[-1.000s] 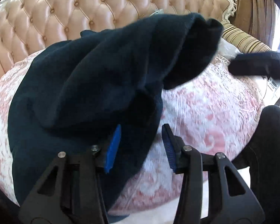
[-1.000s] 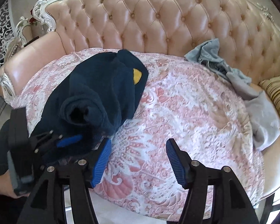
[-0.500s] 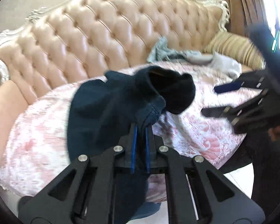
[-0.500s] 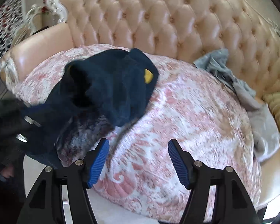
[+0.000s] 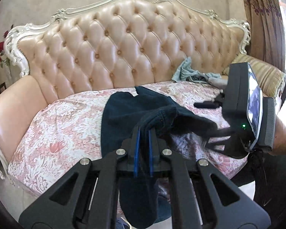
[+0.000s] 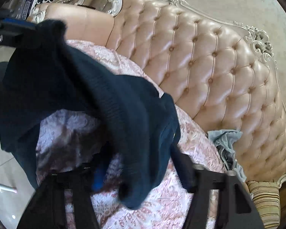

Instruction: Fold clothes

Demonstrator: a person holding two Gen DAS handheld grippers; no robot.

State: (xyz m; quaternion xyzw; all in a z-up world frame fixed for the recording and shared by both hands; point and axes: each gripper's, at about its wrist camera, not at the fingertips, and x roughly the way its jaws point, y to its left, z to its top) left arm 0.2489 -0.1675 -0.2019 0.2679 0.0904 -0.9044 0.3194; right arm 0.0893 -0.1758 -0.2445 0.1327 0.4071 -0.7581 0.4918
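A dark navy sweater [image 5: 124, 110] lies partly on the sofa's pink floral cover [image 5: 66, 118], with one end lifted. My left gripper [image 5: 143, 131] is shut on a bunched edge of it and holds it above the seat. From those jaws, fabric hangs down toward the floor. In the right wrist view the sweater [image 6: 104, 99] stretches from the left gripper [image 6: 30, 30] at the top left down to my right gripper [image 6: 141, 175]. The right gripper's jaws are closing, with a hanging fold between the blurred fingers, which still stand apart. From the left, the right gripper [image 5: 202, 124] shows beside the stretched cuff.
A tufted cream sofa back [image 5: 133, 53] rises behind the seat. A crumpled grey-blue garment [image 6: 226, 141] lies at the back right, near a striped cushion [image 6: 263, 200]. A person's hand [image 5: 282, 137] holds the right gripper. Tiled floor [image 6: 2, 171] lies before the seat's front edge.
My left gripper shut on the sweater's edge, then rose and pulled back with it. My right gripper rolled and moved under the lifted sweater, so a fold now hangs between its fingers.
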